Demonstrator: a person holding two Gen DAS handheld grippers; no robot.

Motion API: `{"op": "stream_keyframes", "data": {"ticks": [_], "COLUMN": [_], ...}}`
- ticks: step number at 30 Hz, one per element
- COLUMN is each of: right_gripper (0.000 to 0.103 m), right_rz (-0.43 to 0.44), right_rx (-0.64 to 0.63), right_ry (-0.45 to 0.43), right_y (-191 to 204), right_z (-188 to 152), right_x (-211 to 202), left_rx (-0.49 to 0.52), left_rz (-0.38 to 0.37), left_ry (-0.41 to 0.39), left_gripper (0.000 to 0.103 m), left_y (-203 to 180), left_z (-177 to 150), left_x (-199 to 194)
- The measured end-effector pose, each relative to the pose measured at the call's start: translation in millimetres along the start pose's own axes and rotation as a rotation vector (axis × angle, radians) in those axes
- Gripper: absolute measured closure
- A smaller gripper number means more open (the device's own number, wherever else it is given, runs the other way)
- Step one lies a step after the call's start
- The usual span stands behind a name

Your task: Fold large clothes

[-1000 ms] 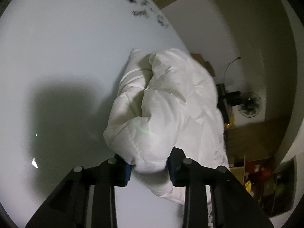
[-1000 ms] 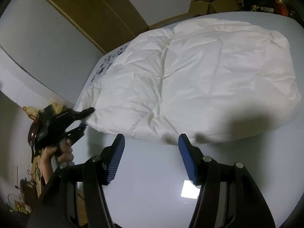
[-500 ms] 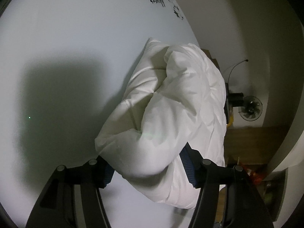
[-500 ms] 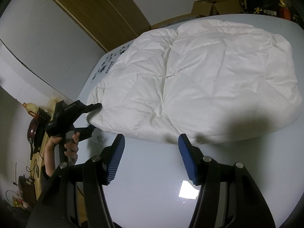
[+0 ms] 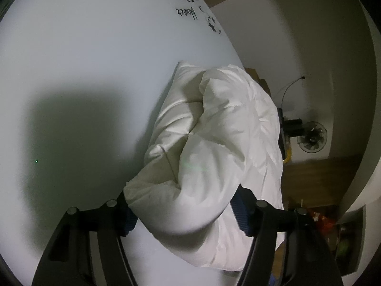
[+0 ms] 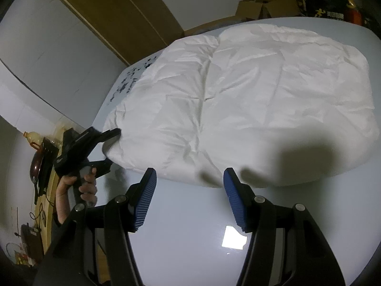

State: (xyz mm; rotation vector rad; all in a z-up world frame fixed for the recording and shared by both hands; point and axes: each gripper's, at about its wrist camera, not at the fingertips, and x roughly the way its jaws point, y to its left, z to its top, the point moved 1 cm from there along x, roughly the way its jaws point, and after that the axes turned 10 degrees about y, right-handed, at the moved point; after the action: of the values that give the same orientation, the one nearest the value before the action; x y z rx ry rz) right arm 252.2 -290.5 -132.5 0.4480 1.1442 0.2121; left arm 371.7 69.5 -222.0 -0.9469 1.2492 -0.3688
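Observation:
A big white padded garment (image 6: 250, 100) lies folded on a pale blue table (image 6: 195, 233). In the left wrist view its corner (image 5: 190, 190) bulges between the fingers of my left gripper (image 5: 188, 212), whose jaws stand wide apart around the thick fold. In the right wrist view the left gripper (image 6: 112, 140) shows at the garment's left corner, one finger above it and one below. My right gripper (image 6: 190, 195) is open and empty, hovering just in front of the garment's near edge.
Black flower print and lettering (image 5: 188, 12) mark the table's far end. Cardboard boxes (image 6: 264, 6) and a wooden door (image 6: 123, 12) stand behind the table. A fan (image 5: 312, 140) stands to the right. A bottle (image 6: 33, 138) and a pan (image 6: 35, 169) sit at left.
My left gripper's jaws have spread from a tight pinch on the garment's corner to wide apart around it, and it has carried the corner farther over the table. My right gripper has stayed put.

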Motion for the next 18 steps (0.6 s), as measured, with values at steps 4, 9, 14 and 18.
{"op": "stream_keyframes", "data": {"ticks": [4, 9, 14, 18], "right_gripper": [0.043, 0.054, 0.093, 0.094], "right_rz": [-0.020, -0.043, -0.010, -0.091], "right_rx": [0.013, 0.029, 0.008, 0.021], "right_ry": [0.014, -0.009, 0.007, 0.182], "right_y": [-2, -3, 9, -1], "right_z": [4, 28, 63, 69], "right_x": [5, 6, 35, 106], "left_rx": [0.026, 0.114, 0.174, 0.203], "left_rz": [0.015, 0.034, 0.068, 0.074], "left_ry": [0.007, -0.013, -0.049, -0.058], "left_gripper": [0.056, 0.074, 0.075, 0.075], "left_y": [0, -11, -25, -32], "left_z": [3, -1, -5, -7], "left_x": [-1, -8, -16, -22]}}
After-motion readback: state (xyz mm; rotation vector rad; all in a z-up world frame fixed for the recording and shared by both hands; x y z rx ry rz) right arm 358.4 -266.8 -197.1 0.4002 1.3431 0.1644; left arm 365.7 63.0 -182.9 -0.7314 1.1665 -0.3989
